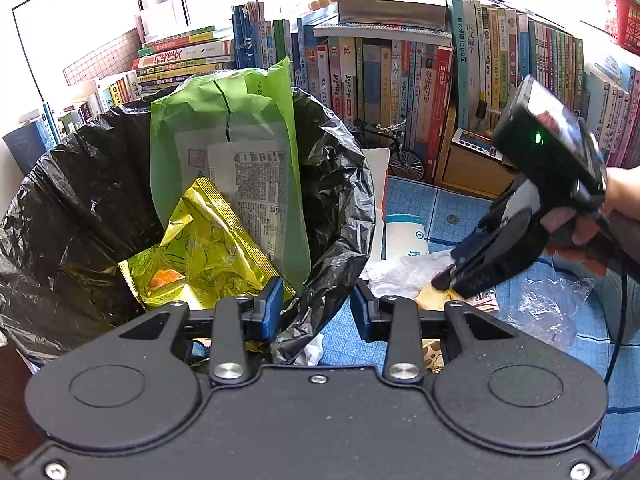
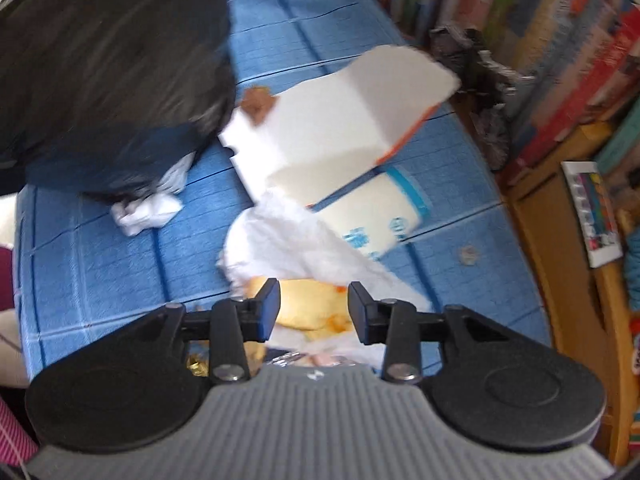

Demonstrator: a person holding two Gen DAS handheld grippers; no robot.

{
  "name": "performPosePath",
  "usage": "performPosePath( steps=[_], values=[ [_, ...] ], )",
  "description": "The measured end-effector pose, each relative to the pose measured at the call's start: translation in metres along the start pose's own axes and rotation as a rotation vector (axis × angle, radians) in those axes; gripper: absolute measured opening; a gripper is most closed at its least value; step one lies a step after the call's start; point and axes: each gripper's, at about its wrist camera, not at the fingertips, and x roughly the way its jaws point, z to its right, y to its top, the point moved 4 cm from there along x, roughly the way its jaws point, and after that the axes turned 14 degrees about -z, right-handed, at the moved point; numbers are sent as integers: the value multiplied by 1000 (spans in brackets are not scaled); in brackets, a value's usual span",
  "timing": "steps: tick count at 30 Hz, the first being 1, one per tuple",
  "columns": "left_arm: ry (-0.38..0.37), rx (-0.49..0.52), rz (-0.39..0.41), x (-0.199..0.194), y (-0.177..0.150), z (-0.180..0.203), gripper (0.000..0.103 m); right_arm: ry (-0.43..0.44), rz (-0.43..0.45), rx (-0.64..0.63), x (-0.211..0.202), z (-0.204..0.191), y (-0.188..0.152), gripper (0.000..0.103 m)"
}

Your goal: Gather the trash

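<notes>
A black trash bag (image 1: 80, 200) stands open, with a green bag (image 1: 224, 120) and a yellow wrapper (image 1: 208, 248) inside it. My left gripper (image 1: 316, 306) is shut on the bag's rim, which runs down between its blue pads. To the right my right gripper (image 1: 444, 280) points steeply down at a litter pile on the blue mat (image 2: 100, 280). The right gripper (image 2: 314, 300) is open, its fingers either side of a yellow, orange-stained scrap (image 2: 308, 308) that lies on crumpled white paper (image 2: 288, 240). The pads do not press on the scrap.
A white carton (image 2: 340, 120) and a white cup with blue print (image 2: 376, 216) lie behind the pile. A tissue wad (image 2: 144, 212) sits by the bag. Clear film (image 1: 548, 304) lies at the right, with a coin (image 2: 468, 256) nearby. Rows of books (image 1: 400, 72) and a model bicycle (image 1: 392, 140) line the back.
</notes>
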Motion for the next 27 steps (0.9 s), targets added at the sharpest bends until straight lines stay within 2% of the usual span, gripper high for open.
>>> performPosePath(
  steps=[4,7,9,10,11,12,15,20,27],
  values=[
    [0,-1,-2,1,0,0,35,13,-39,-20,20,-16,9,55],
    [0,3,-2,1,-1,0,35,-31,-71,-29,37,-21,14,54],
    [-1,7,-2,1,-1,1,35,-34,-99,7,46,-19,16,49],
    [-1,8,-2,1,-1,1,35,-29,-110,30,48,-17,17,39],
    [-4,8,-2,1,-2,0,35,-34,-114,46,48,-15,17,24],
    [-7,8,-2,0,-2,0,35,-39,-106,55,45,-14,17,18],
    [-10,9,2,-1,-3,0,35,-27,-64,100,26,-8,18,10],
    [-15,3,7,-4,-2,-1,35,32,21,182,-22,4,17,10],
    [-8,-2,-5,-1,1,0,35,152,237,224,-121,9,30,10]
  ],
)
